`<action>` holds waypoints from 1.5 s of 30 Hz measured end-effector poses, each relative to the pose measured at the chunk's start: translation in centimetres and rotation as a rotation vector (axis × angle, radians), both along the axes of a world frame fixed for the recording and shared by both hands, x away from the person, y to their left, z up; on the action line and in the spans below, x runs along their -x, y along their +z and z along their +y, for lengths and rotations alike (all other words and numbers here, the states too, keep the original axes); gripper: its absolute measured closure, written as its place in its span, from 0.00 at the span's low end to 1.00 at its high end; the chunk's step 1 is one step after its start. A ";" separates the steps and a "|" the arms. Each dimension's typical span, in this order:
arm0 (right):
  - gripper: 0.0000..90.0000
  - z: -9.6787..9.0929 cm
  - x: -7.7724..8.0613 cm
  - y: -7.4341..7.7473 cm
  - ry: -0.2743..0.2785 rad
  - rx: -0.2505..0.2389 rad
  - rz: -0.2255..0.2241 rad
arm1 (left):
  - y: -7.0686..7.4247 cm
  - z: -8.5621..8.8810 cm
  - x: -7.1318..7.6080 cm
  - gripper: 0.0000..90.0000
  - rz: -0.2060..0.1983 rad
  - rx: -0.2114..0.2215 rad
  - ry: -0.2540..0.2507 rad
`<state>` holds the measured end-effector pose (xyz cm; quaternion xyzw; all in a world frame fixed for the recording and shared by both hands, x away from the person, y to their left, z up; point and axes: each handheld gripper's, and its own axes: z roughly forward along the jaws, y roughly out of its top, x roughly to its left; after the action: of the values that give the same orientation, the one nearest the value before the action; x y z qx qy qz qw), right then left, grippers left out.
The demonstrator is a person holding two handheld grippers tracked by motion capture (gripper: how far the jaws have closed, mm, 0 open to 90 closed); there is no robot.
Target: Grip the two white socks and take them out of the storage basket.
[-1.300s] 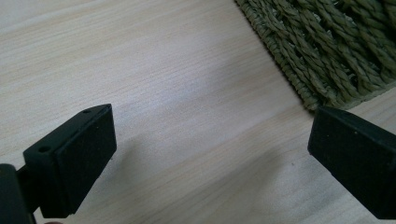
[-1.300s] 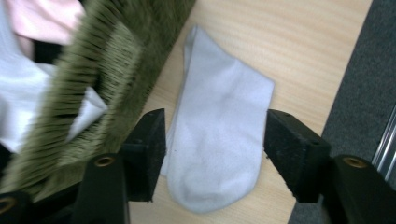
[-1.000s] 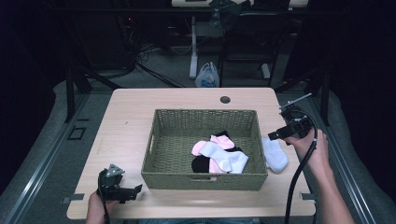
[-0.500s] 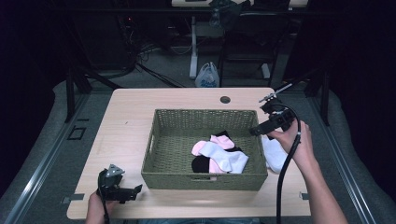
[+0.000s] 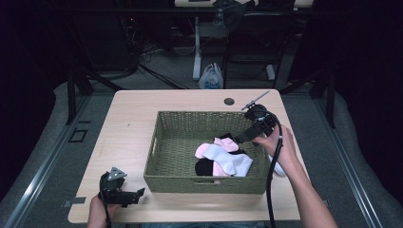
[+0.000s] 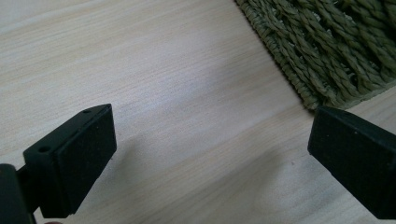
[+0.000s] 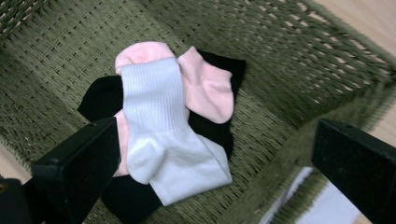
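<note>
Light wood table [image 5: 133, 123], carrying a rectangular olive wicker basket [image 5: 164, 142] set right of centre; basket taken as landmark.

Inside the basket, toward its right near corner: a small heap of socks. White ribbed sock [image 7: 163, 135] uppermost, laid across pink socks [image 7: 208, 86] and black socks [image 7: 215, 128]. Same heap seen in the high view, white sock [image 5: 230, 161] on top, pink [image 5: 225, 144] at the far side, black [image 5: 204, 167] at the near left.

Outside the basket, against its right wall on the table: a further white sock [image 5: 278, 168], partly hidden by the forearm; pale fabric also glimpsed past the rim in the right gripper view.

Right claw [image 5: 244, 137] held above the basket's right rim, angled down toward the heap; jaws wide apart, gripping nothing.

Left claw [image 5: 135, 195] resting low over the table just off the basket's near left corner; jaws wide apart, bare wood between them, basket corner [image 6: 327, 51] ahead.
</note>
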<state>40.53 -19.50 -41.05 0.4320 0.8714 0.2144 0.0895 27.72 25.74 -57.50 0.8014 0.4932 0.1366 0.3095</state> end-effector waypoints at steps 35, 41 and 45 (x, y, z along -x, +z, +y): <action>0.31 5.4 -1.8 -9.5 0.080 0.144 0.193 | 0.0 0.0 0.0 0.01 0.000 0.000 -0.007; 0.52 5.8 -1.9 -10.5 0.099 0.161 0.249 | 0.0 0.0 0.0 0.01 0.000 0.001 -0.007; 0.76 5.8 -1.8 -10.5 0.104 0.142 0.272 | 0.0 0.0 0.0 0.01 0.001 -0.001 -0.008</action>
<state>42.34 -13.66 -51.53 0.4039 0.9097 0.0962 -0.0103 27.73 25.73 -57.49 0.8037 0.4899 0.1353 0.3094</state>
